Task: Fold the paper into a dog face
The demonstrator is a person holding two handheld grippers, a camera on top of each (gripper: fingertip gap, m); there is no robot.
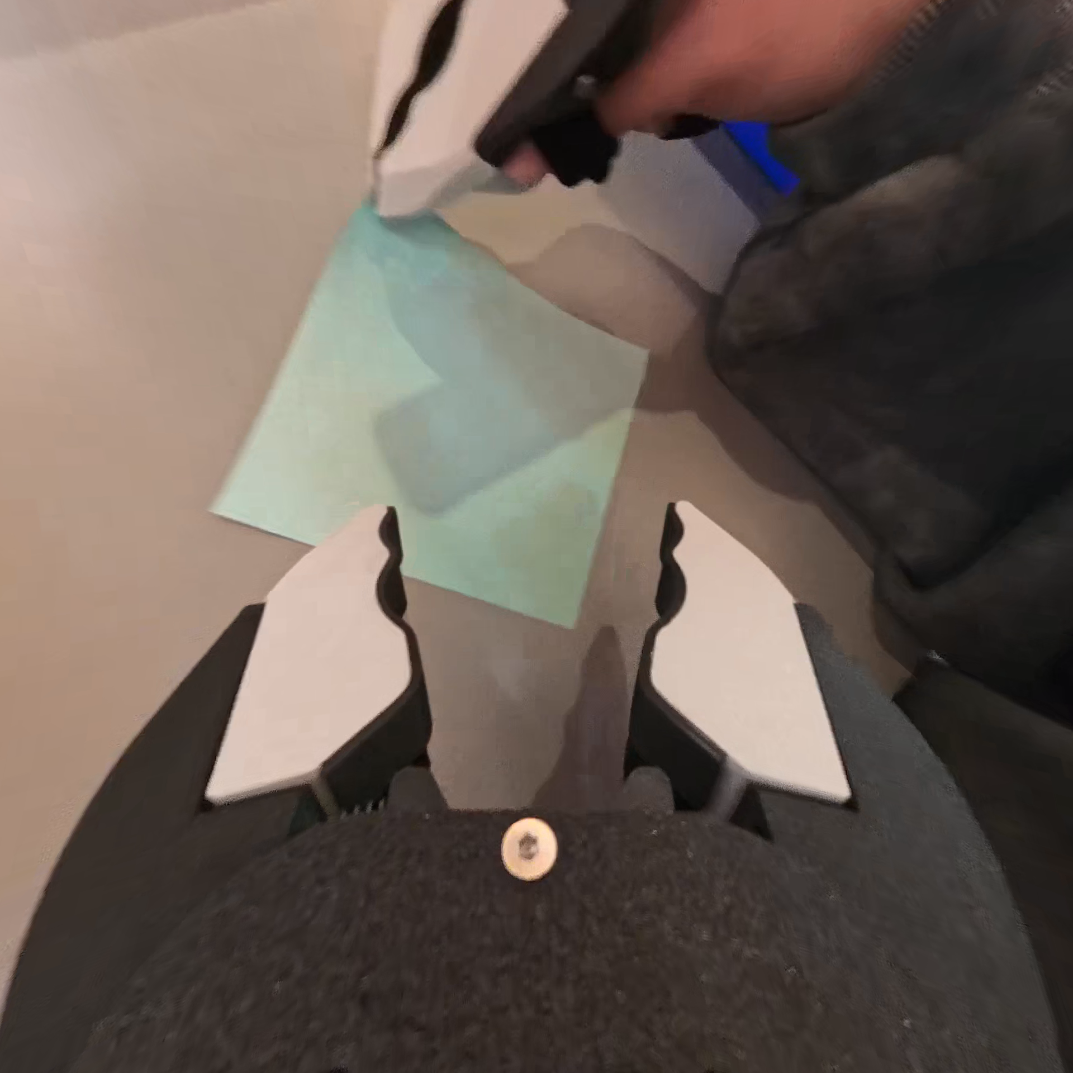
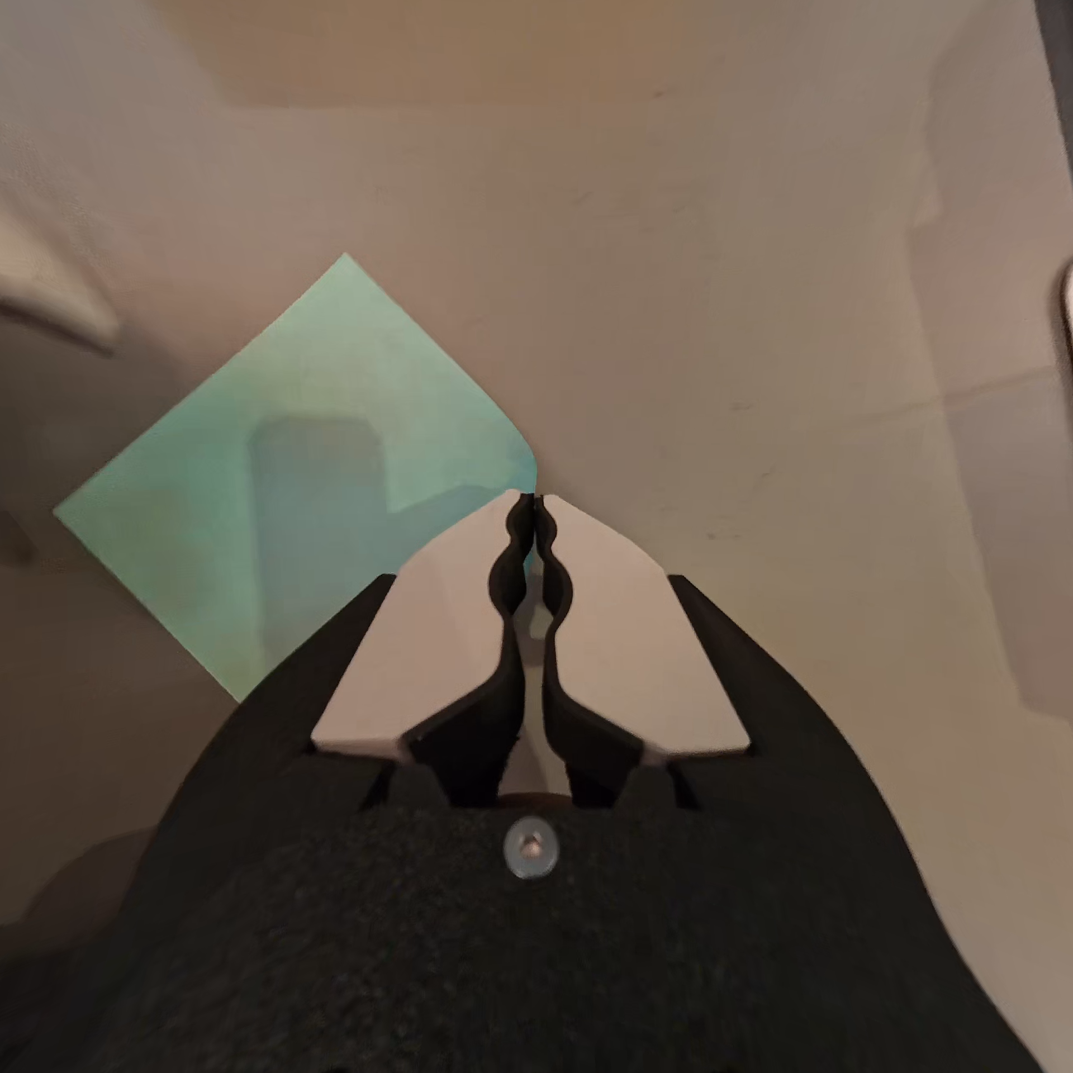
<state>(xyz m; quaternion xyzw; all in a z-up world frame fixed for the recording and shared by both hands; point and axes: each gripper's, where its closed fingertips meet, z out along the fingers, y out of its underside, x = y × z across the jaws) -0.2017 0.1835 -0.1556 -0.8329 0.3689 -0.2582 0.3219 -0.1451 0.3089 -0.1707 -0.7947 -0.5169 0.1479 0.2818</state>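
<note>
A plain beige bench (image 2: 726,290) carries the green paper (image 2: 278,464), unfolded and set like a diamond. The right claw (image 2: 534,496) is pinched on the paper's right corner, which curls up; folding likely runs leftward. The left claw (image 1: 531,511) hangs apart above the near corner.

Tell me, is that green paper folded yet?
Not yet: the green paper lies spread on the table, one corner curling up in the shut right tongs.
</note>
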